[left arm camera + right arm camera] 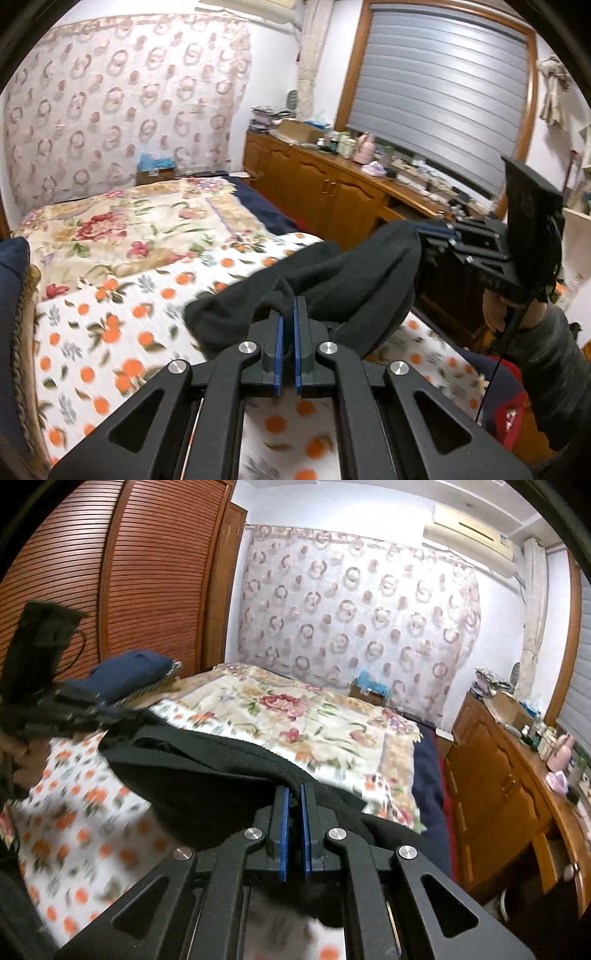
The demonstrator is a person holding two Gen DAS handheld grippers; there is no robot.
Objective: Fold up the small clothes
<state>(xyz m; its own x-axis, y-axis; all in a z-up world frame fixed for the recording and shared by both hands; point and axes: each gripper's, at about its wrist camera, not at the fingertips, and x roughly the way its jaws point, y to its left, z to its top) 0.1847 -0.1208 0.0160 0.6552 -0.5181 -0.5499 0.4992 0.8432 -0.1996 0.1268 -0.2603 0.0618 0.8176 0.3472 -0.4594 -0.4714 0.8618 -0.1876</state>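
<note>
A black garment (343, 280) hangs stretched in the air between my two grippers above the bed. My left gripper (289, 314) is shut on one edge of it. My right gripper (294, 794) is shut on the other edge; the garment (207, 771) sags leftward from it. In the left wrist view the right gripper (436, 232) shows at the right, pinching the cloth. In the right wrist view the left gripper (103, 712) shows at the far left, holding the other end.
The bed carries an orange-print sheet (110, 325) and a floral blanket (122, 221). A wooden cabinet (332, 192) with clutter runs along the right. A slatted wardrobe (140, 583) stands left of the bed. A navy pillow (133, 672) lies at the headboard.
</note>
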